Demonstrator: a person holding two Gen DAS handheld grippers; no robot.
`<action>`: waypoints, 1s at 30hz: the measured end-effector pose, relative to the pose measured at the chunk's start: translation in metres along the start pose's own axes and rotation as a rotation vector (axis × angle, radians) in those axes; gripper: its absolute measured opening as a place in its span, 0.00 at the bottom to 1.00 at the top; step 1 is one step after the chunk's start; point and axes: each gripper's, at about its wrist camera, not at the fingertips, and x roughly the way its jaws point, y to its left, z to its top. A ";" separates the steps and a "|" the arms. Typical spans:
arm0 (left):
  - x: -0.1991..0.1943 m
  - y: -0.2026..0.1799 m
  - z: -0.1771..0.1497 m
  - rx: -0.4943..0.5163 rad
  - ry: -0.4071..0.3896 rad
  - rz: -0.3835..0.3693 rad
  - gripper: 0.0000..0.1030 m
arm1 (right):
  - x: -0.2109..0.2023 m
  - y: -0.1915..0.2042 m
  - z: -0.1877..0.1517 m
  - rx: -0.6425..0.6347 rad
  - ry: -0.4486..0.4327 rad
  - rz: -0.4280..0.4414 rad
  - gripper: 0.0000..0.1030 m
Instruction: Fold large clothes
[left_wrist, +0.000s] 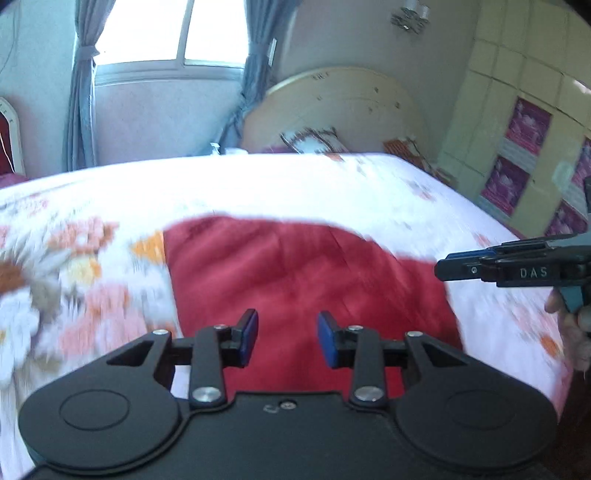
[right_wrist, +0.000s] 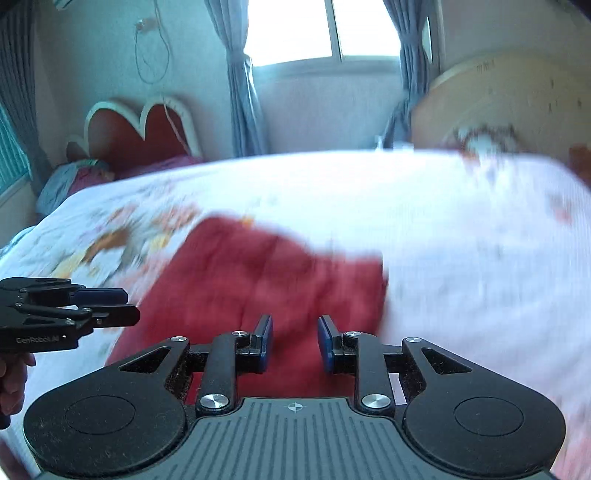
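Observation:
A red garment (left_wrist: 295, 273) lies folded on the bed's floral sheet (left_wrist: 74, 280), blurred by motion in both views. My left gripper (left_wrist: 288, 338) hovers over the garment's near edge, its blue pads (left_wrist: 250, 332) apart with nothing between them. My right gripper (right_wrist: 295, 343) hangs over the same red garment (right_wrist: 258, 280) near its right part, jaws also parted and empty. Each gripper shows in the other's view: the right gripper (left_wrist: 441, 267) at the garment's right side, the left gripper (right_wrist: 129, 304) at its left side. A hand (left_wrist: 570, 332) holds the right one.
The bed fills the middle, with pillows (left_wrist: 314, 142) at a round cream headboard (left_wrist: 343, 107). A window with grey curtains (left_wrist: 81, 99) is behind. A cupboard with pink panels (left_wrist: 524, 129) stands at the right. A red heart-shaped headboard (right_wrist: 140, 133) stands at the left.

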 end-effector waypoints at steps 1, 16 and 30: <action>0.012 0.004 0.009 -0.013 -0.001 0.006 0.31 | 0.014 0.002 0.012 -0.016 -0.001 -0.008 0.26; 0.126 -0.003 0.028 0.039 0.191 0.005 0.32 | 0.126 -0.034 0.000 0.098 0.182 -0.032 0.26; 0.083 -0.020 0.000 0.097 0.188 0.033 0.33 | 0.083 -0.017 -0.024 0.065 0.180 -0.079 0.26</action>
